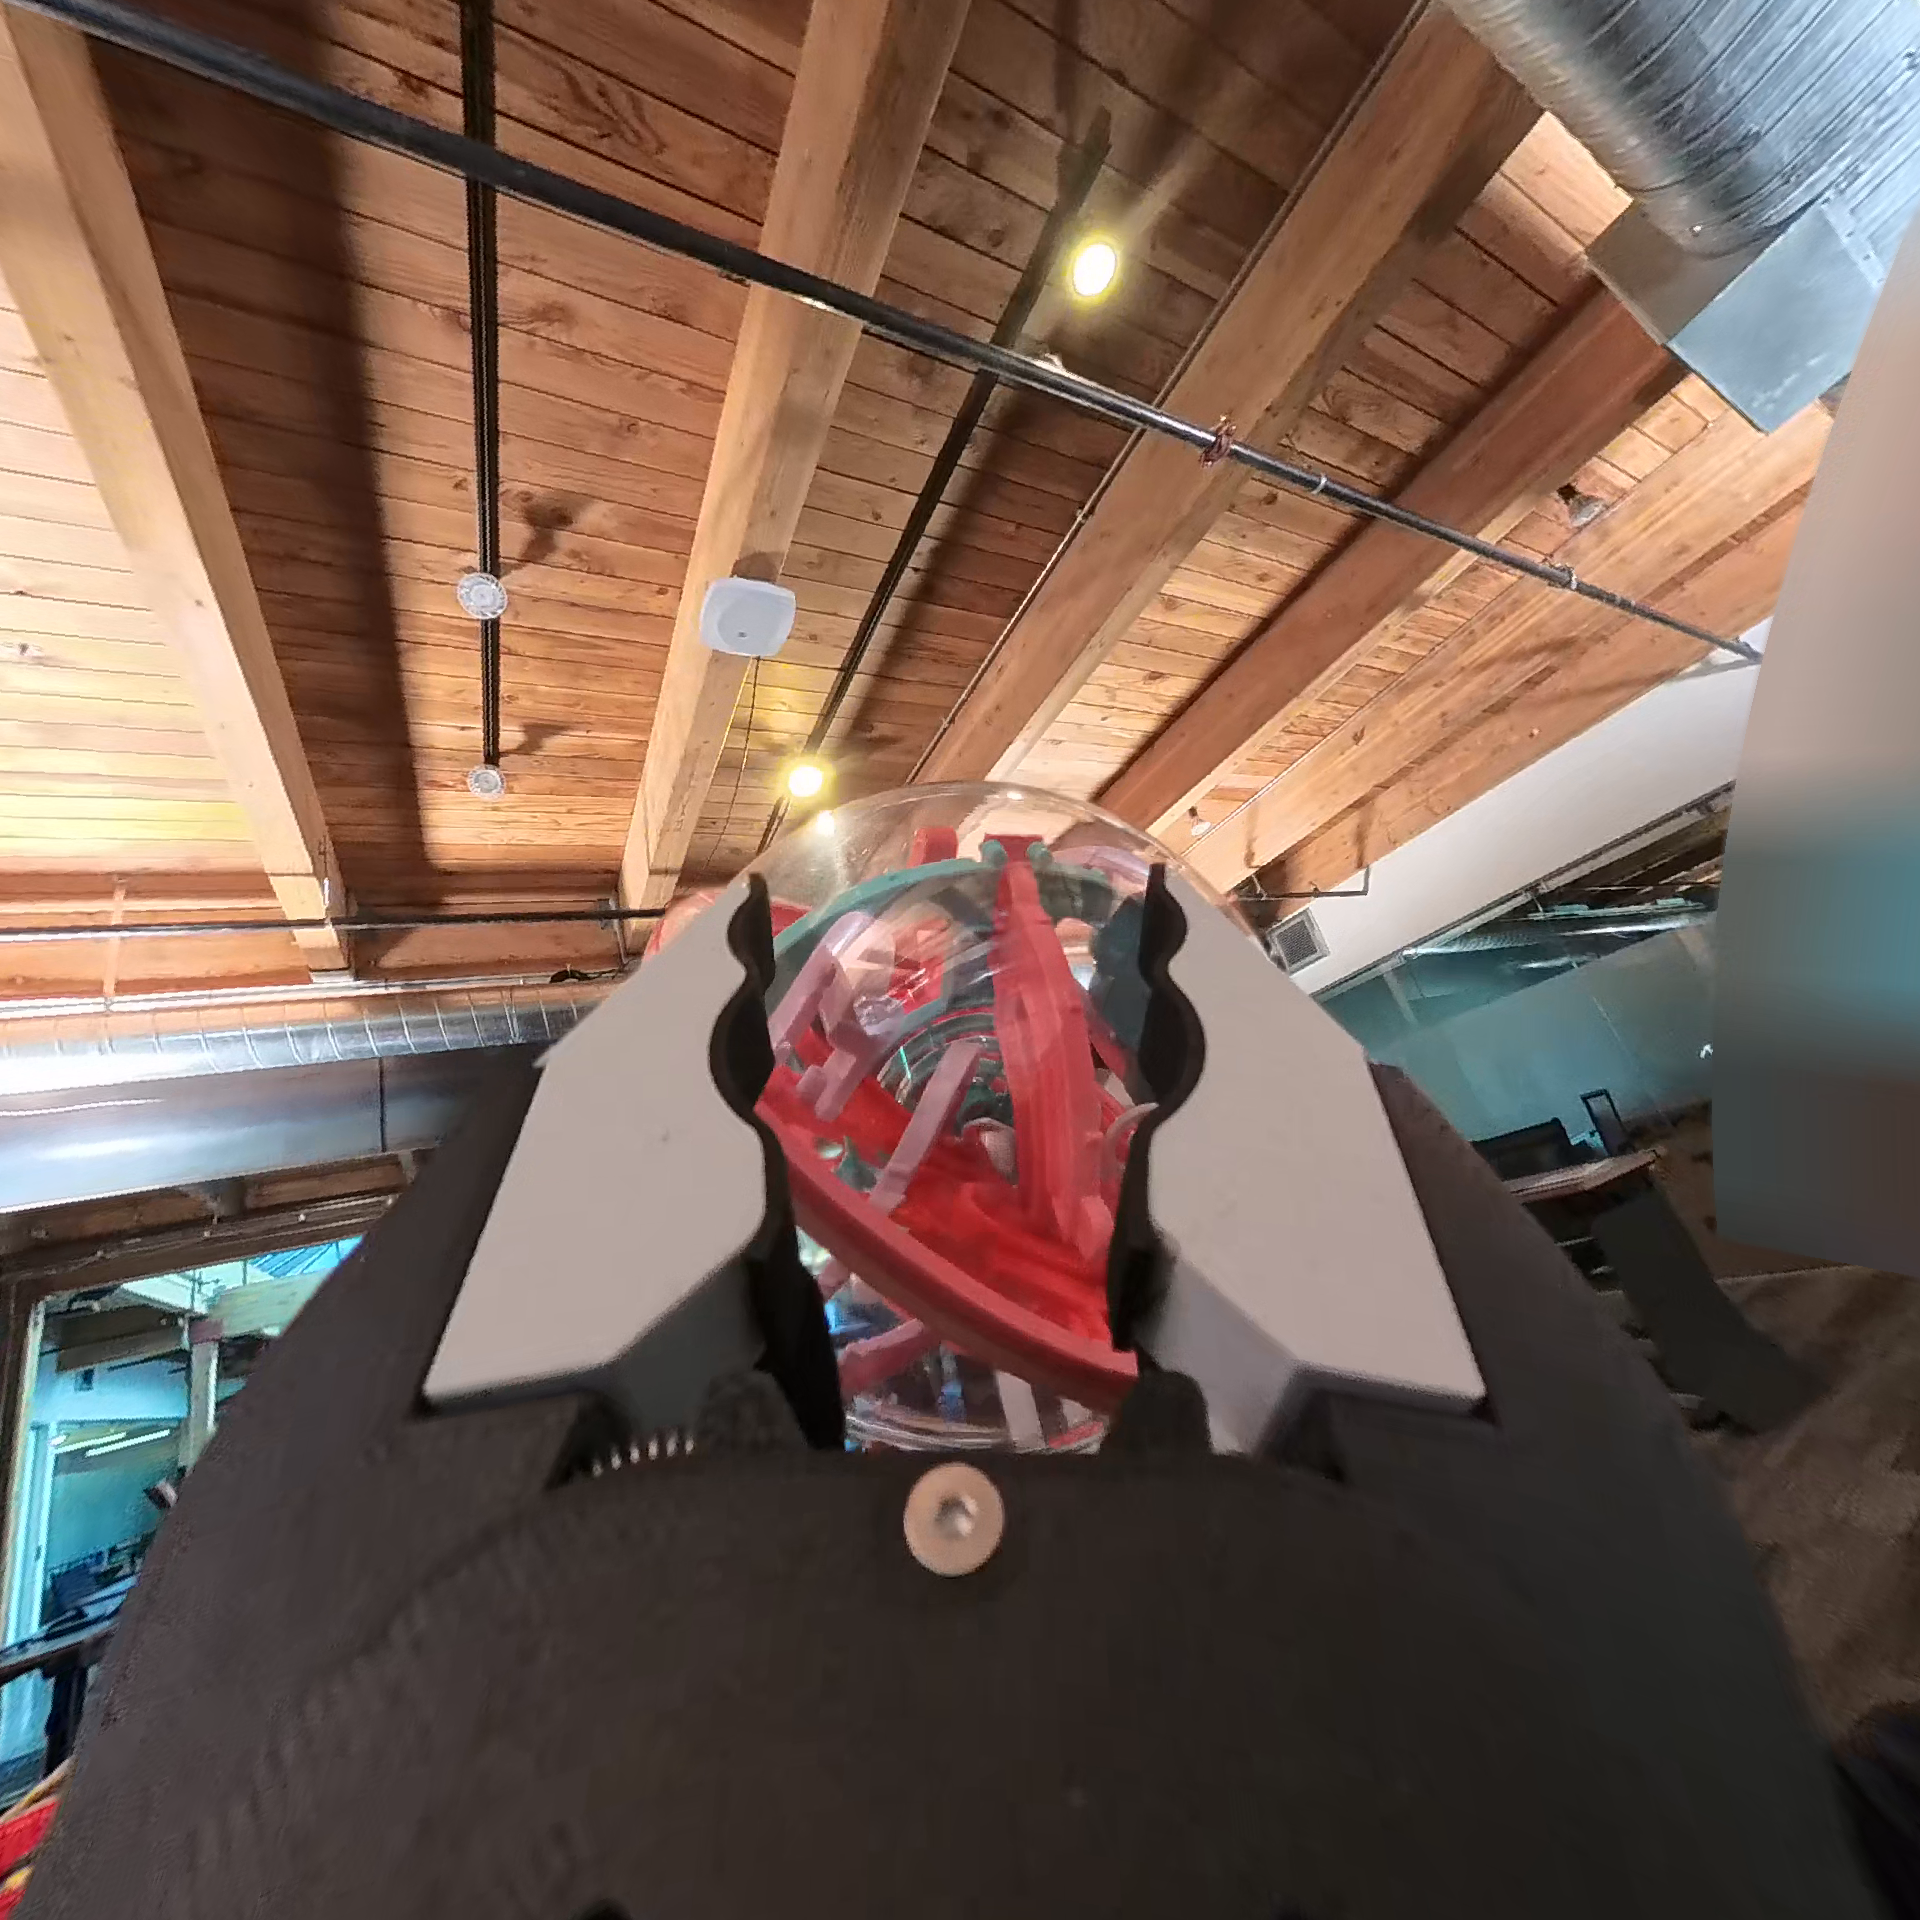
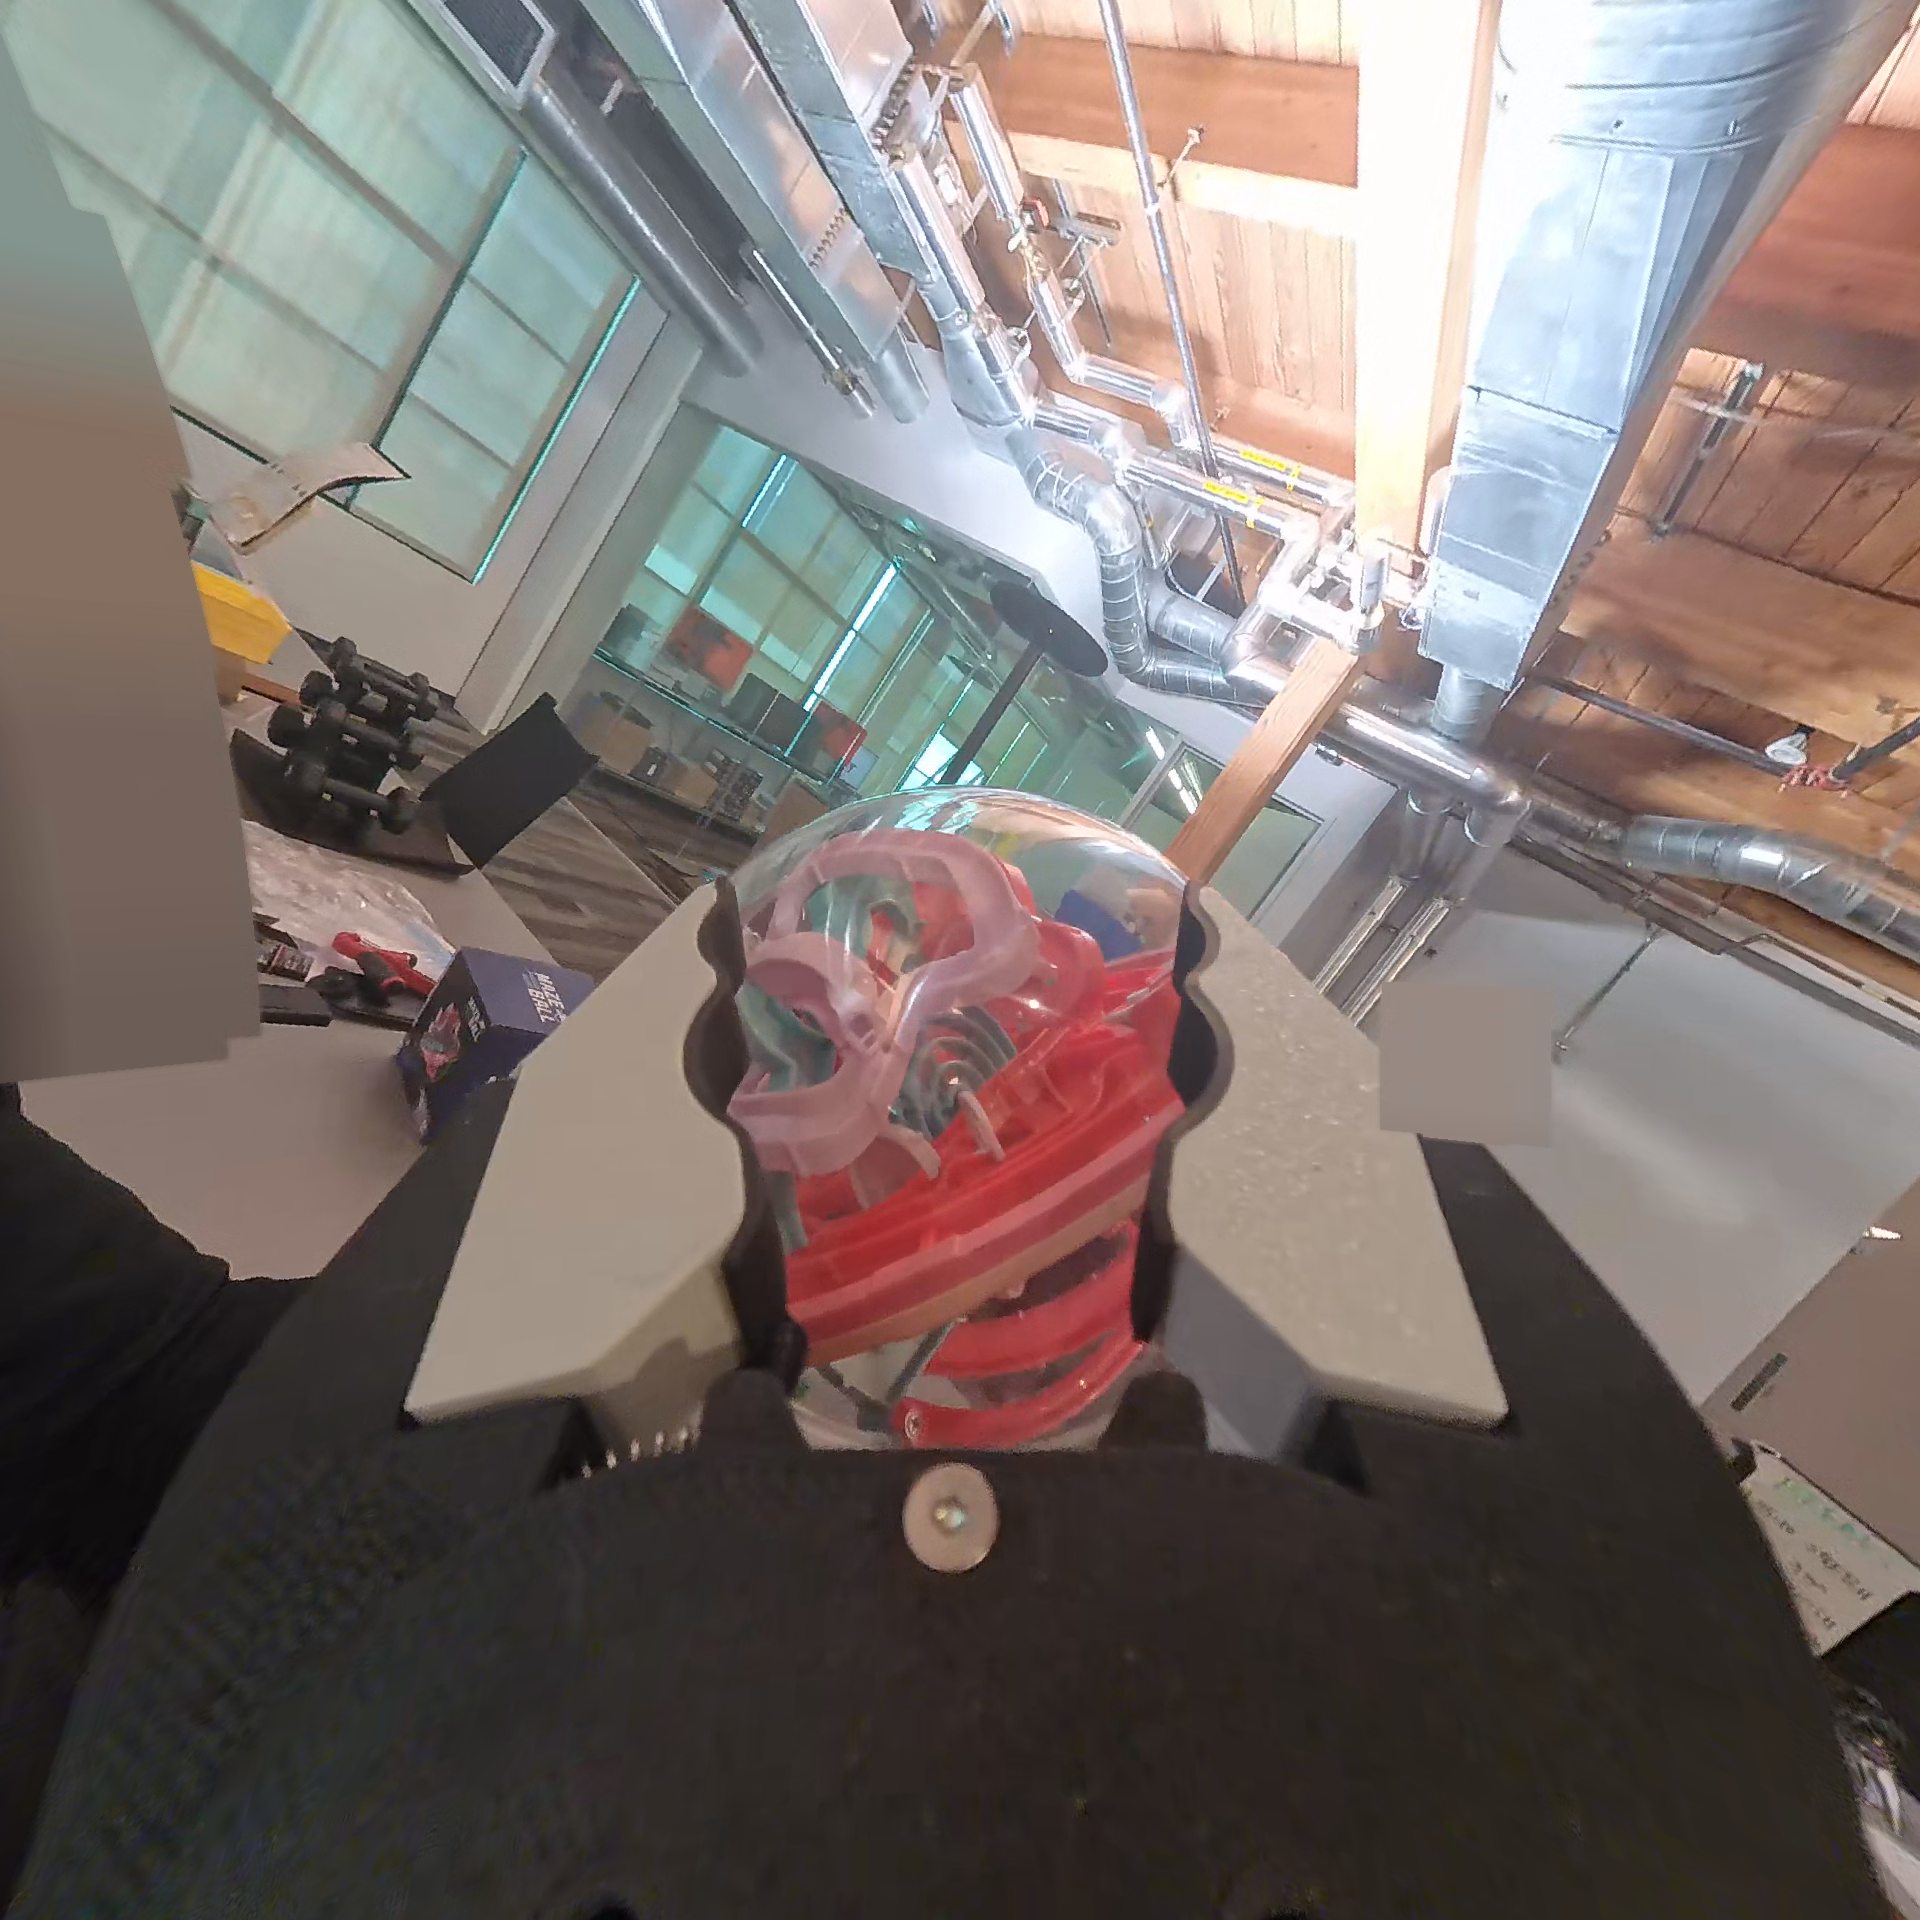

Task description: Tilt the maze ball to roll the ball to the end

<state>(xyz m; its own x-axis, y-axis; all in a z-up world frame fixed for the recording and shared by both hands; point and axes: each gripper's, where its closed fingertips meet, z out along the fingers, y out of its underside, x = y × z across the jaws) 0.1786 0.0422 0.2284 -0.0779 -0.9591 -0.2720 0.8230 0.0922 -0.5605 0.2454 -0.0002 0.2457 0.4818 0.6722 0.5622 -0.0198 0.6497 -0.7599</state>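
In the left wrist view, a clear maze ball (image 1: 935, 1143) with red, teal and pale pink tracks inside sits between the grey fingers of my left gripper (image 1: 956, 888), which is shut on it and tilted up toward the ceiling. In the right wrist view, my right gripper (image 2: 961, 894) is likewise shut on a clear maze ball (image 2: 966, 1143) with the same colours and points up at an angle. Neither view shows the other gripper, so I cannot tell if both hold the same ball. I cannot make out the small ball inside.
A grey table (image 2: 260, 1143) lies at lower left with a blue box (image 2: 488, 1039), a red-handled tool (image 2: 374, 961) and a rack of black dumbbells (image 2: 343, 727). Papers (image 2: 1818, 1538) lie at lower right. Wooden beams (image 1: 790, 416) and metal ducts (image 2: 1538, 364) are overhead.
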